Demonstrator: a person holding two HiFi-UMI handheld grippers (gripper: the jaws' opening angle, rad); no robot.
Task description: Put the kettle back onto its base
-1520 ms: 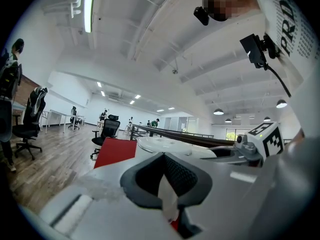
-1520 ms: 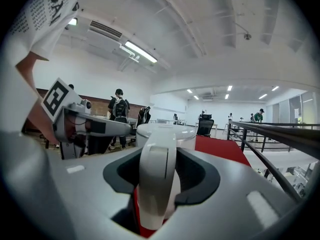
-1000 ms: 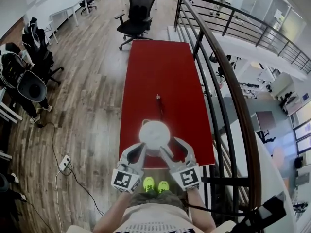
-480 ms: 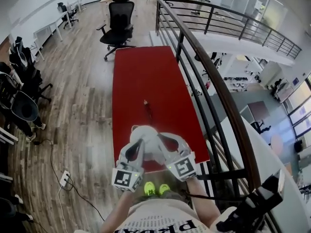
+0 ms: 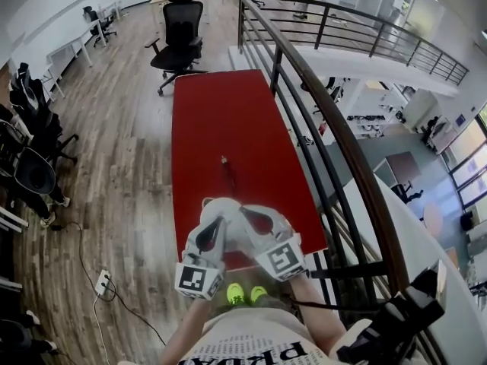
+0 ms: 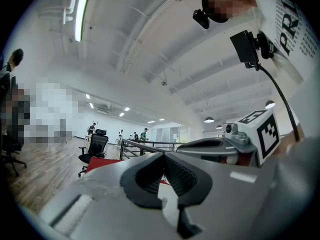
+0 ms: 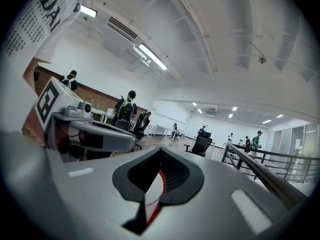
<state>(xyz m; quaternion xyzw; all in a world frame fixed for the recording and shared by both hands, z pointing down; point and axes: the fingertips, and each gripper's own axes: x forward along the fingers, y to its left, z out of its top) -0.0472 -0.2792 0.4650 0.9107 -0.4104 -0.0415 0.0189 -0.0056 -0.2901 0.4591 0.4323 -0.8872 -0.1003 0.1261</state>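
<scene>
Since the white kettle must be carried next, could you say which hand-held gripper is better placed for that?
Right, probably: the right hand-held gripper, shut, reaches further over the white kettle, while the left hand-held gripper, also shut, sits beside it.

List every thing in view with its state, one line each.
left gripper: shut, holding nothing.
right gripper: shut, holding nothing.
white round appliance (kettle or base, unclear): ungripped, partly hidden by both grippers, at the near end of the red table.
cord: lying loose on the table.
</scene>
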